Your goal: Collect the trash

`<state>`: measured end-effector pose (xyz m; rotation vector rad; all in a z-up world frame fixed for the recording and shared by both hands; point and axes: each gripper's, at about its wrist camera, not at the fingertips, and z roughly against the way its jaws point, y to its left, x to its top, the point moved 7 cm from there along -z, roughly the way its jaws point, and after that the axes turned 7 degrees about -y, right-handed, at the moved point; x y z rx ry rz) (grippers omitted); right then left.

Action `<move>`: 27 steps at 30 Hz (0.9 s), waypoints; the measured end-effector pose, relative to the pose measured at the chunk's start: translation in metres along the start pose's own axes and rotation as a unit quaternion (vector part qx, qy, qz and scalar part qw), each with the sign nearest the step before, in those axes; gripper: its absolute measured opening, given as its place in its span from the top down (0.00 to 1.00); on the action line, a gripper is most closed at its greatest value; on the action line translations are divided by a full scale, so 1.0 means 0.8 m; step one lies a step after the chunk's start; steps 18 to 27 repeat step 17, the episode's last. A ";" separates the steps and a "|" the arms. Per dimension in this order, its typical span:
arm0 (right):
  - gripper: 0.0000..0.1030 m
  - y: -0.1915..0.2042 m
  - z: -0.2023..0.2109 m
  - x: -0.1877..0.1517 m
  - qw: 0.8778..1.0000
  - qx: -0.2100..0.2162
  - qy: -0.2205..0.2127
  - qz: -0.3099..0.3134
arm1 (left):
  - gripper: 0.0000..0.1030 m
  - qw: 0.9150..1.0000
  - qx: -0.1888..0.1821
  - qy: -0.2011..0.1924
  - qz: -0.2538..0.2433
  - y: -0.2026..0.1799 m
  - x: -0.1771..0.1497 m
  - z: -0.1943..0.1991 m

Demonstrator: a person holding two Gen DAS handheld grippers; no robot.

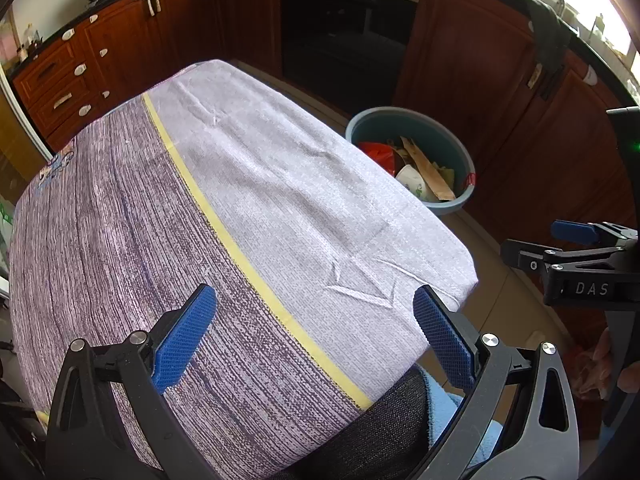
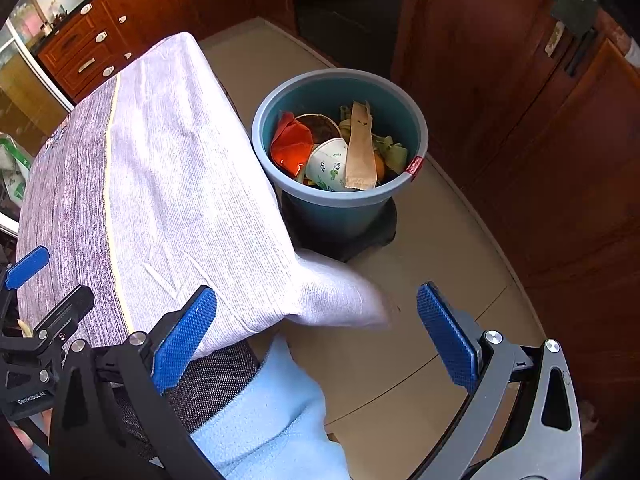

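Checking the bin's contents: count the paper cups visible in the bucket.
2. A white floral cup lies on its side at the centre; a brown-lined cup sits behind it. More may be buried beneath the trash.

**Two wrist views, one shared bin**

The left wrist camera looks down and forward over the cloth-covered table [image 1: 240, 208], with the blue trash bin [image 1: 440, 132] beyond the table's far right edge. The right wrist camera sits nearer that bin [image 2: 340, 208], facing it past the table's corner. Both views share table, bin and cabinets [image 1: 460, 40].
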<state>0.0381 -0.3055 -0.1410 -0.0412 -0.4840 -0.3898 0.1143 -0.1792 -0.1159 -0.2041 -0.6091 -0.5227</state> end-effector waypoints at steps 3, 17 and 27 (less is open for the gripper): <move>0.06 0.001 -0.001 -0.001 1.000 0.000 0.000 0.000 | 0.04 1.000 -0.001 -0.001 0.003 0.001 0.001 0.000; 0.06 -0.001 -0.003 0.003 1.000 0.001 0.000 -0.003 | 0.04 1.000 -0.001 -0.002 0.004 0.001 0.000 0.001; 0.06 -0.001 -0.003 0.003 1.000 0.001 0.000 -0.003 | 0.04 1.000 -0.001 -0.002 0.004 0.001 0.000 0.001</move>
